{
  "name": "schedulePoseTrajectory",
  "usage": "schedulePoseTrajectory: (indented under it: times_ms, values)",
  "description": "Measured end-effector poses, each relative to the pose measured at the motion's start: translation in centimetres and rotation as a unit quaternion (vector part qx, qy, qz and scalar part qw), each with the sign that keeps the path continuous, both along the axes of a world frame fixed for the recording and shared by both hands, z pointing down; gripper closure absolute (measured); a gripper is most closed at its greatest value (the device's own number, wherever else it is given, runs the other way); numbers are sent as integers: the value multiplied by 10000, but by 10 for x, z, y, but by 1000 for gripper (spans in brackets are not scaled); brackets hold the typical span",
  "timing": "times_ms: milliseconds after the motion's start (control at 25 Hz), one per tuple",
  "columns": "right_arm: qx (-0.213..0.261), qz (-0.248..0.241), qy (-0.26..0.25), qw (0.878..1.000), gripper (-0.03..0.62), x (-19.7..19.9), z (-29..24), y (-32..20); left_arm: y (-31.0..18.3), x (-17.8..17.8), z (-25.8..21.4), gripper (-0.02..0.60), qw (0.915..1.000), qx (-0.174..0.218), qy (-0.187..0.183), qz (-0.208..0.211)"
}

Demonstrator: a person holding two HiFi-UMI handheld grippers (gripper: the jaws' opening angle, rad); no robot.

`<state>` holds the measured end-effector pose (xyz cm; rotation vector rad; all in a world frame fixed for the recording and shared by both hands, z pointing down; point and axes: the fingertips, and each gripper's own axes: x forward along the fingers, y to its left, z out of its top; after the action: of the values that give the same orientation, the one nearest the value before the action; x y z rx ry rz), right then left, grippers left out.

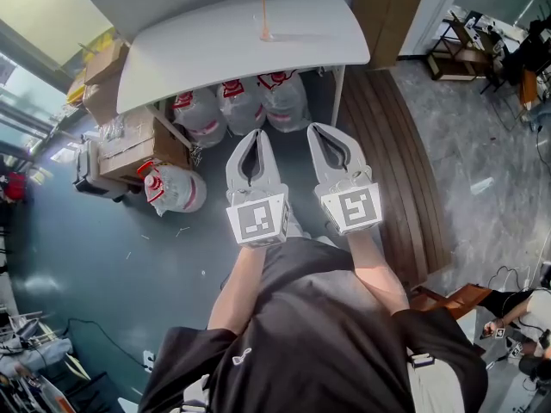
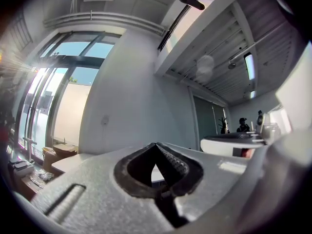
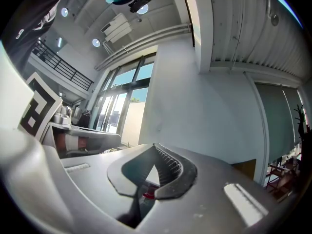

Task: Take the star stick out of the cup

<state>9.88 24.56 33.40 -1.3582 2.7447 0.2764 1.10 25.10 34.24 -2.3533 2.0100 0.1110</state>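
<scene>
1. While we look steeply down, our left gripper (image 1: 258,134) and right gripper (image 1: 318,129) sit side by side close in front of us, both aimed toward the table.
2. Left gripper view: jaws pressed together at the tips, nothing between them. Right gripper view: same, tips meeting, nothing gripped.
3. Past them, water jugs (image 1: 241,101) stand on the floor under the white table (image 1: 198,54); cardboard boxes (image 1: 129,149) are stacked to the left.
4. Farthest out, the orange star stick (image 1: 263,7) stands upright in the cup (image 1: 268,34) on the tabletop, well apart from both grippers. The cup is small and hard to make out.
</scene>
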Motion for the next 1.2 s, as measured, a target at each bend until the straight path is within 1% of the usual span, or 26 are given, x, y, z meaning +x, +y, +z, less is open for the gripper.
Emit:
schedulePoseTrajectory:
  times_ms: [80,200,360,480,600,720,920,1080,1200]
  values:
    - [5,10,-14,10000,589,2,2,-3,-4,0,1,578,10000,39,-20,13]
    - [-112,125,-62,9998,589,9,5,-14,-14,1,1,580,10000,69,-44,47]
    - [-192,257,-12,9995,589,15,12,-39,-34,1,3,578,9999,47,-88,107]
    - [-134,278,-76,9995,589,12,11,-61,-53,-4,5,578,9999,57,-91,117]
    - [-102,135,-37,9999,589,0,13,-86,-78,-13,8,578,9999,-91,-87,54]
    - [-111,90,-101,9998,589,-12,16,-113,-107,-24,11,578,9999,32,-120,20]
    - [-154,101,-17,9998,589,-23,25,-162,-158,-34,24,578,9999,-49,-129,34]
    - [-313,121,-58,9994,589,-27,38,-202,-197,-42,32,578,9998,-133,-135,-3]
    - [-458,165,-200,9986,589,-31,44,-234,-223,-49,33,578,9994,-221,-258,-17]
